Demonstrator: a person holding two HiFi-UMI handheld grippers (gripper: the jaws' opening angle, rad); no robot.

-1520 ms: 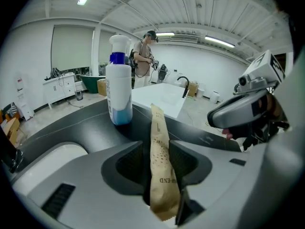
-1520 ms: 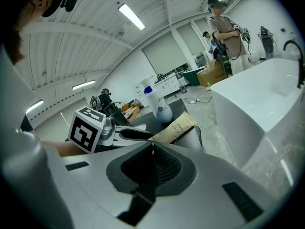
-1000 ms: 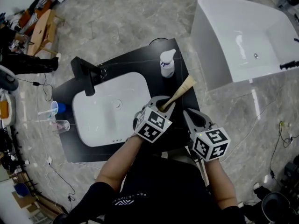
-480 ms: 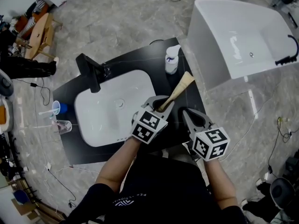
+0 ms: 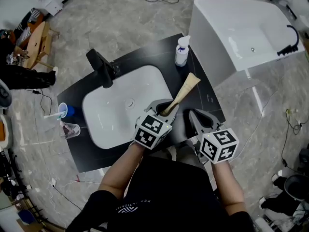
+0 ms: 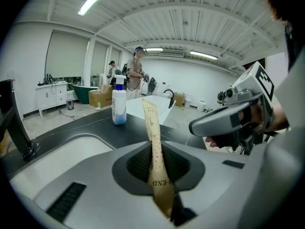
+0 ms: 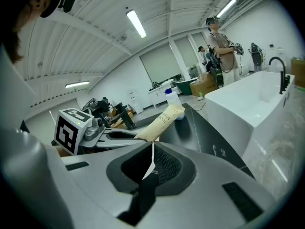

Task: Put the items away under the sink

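Head view: gripping a tan paper packet [image 5: 183, 92] by its lower end with the left gripper [image 5: 165, 108], jaws pressed tight on it. Held over the black countertop [image 5: 203, 93], just right of the white sink [image 5: 116, 115], slanting toward the spray bottle [image 5: 181, 51] at the far edge. Just beside it, the right gripper [image 5: 197, 117], not touching the packet. Left of the sink, 2 cups: 1 blue [image 5: 65, 111], 1 clear [image 5: 71, 128]. Behind the basin, a black faucet [image 5: 102, 67]; right of the counter, a white bathtub [image 5: 241, 28].

Left gripper view: both jaws of the left gripper [image 6: 155, 144] clamped on the packet [image 6: 151, 123], no gap beside the paper. Rising out of the jaws, a little tilted. Beyond it, the spray bottle [image 6: 119, 101] upright on the counter; at the right, the right gripper [image 6: 200, 125]; far behind, 2 people [image 6: 135, 73] standing.

Right gripper view: jaws of the right gripper [image 7: 151, 144] closed together, only a thin pale slit between them, holding nothing. Ahead on the left, the left gripper [image 7: 128, 136] with the packet [image 7: 162, 120] slanting upward; at the right, the bathtub [image 7: 248, 104].
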